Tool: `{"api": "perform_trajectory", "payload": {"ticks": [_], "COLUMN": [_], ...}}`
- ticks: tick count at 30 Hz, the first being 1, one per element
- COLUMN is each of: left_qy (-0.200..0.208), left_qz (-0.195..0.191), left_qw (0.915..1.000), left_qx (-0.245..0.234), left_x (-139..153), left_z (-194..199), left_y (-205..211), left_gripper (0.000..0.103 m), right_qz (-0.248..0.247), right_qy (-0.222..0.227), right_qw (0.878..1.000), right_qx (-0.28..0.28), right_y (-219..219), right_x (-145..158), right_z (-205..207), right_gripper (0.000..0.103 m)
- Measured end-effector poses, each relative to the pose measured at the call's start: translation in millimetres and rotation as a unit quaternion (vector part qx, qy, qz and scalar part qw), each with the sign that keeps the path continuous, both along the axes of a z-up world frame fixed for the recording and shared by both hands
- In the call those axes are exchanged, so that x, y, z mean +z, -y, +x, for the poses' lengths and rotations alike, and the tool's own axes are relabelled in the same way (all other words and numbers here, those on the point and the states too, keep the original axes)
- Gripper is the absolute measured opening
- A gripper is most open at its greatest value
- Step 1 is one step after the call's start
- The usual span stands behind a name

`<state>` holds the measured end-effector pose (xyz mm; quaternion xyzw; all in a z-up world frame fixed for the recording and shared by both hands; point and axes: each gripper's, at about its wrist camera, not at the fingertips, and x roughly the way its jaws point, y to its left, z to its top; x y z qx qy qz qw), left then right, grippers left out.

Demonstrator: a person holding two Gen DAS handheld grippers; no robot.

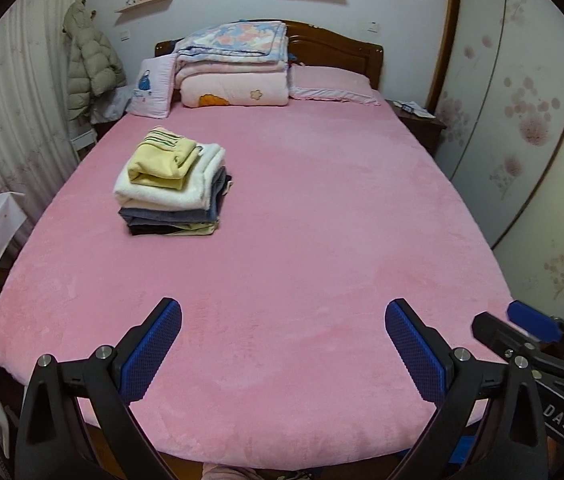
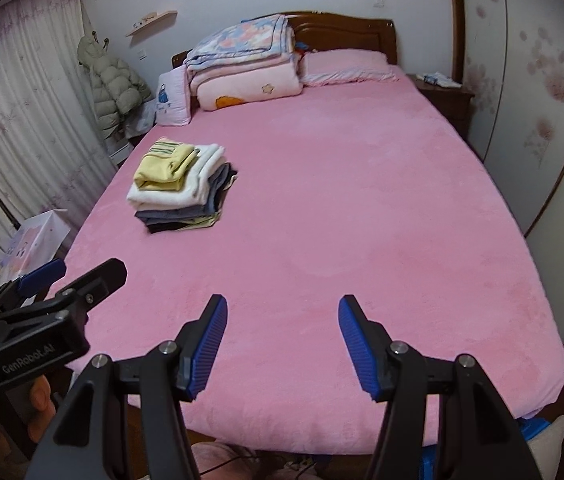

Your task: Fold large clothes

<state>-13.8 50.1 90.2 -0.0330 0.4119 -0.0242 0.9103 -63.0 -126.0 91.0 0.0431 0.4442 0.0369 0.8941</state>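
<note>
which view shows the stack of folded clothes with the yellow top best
The left wrist view: the stack of folded clothes with the yellow top looks larger there, with its layered edges facing the camera. The right wrist view shows the same whole stack, smaller and more at an angle.

"GenRobot.AI" on left gripper (image 2: pixel 45 280), "DAS" on right gripper (image 1: pixel 538 320)

Pink bed (image 1: pixel 322 240), folded clothes stack (image 1: pixel 169 188), quilts (image 1: pixel 233 64), pillows (image 1: pixel 330 84)
</note>
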Motion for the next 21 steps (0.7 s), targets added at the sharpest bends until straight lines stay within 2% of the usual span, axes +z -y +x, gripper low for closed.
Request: {"api": "perform_trajectory", "payload": {"ticks": [10,21], "left_qy": [-0.016,-0.029], "left_qz": [0.014,0.011], "left_qw": [0.9998,0.9995], "left_qx": [0.003,0.008], "left_x": [-6.6,-11.9], "left_z": [0.8,9.8], "left_y": [11.6,11.1], "left_gripper": [0.101,0.101], "right_qz": [-0.013,-0.021], "right_qy": [0.013,0.001], "right_qw": [1.000,1.000], "right_qx": [-0.004,-0.007], "right_y": [0.6,3.3], "right_x": [0.7,-7.6], "right_z": [5.5,13.4], "right_gripper": [0.058,0.058]}}
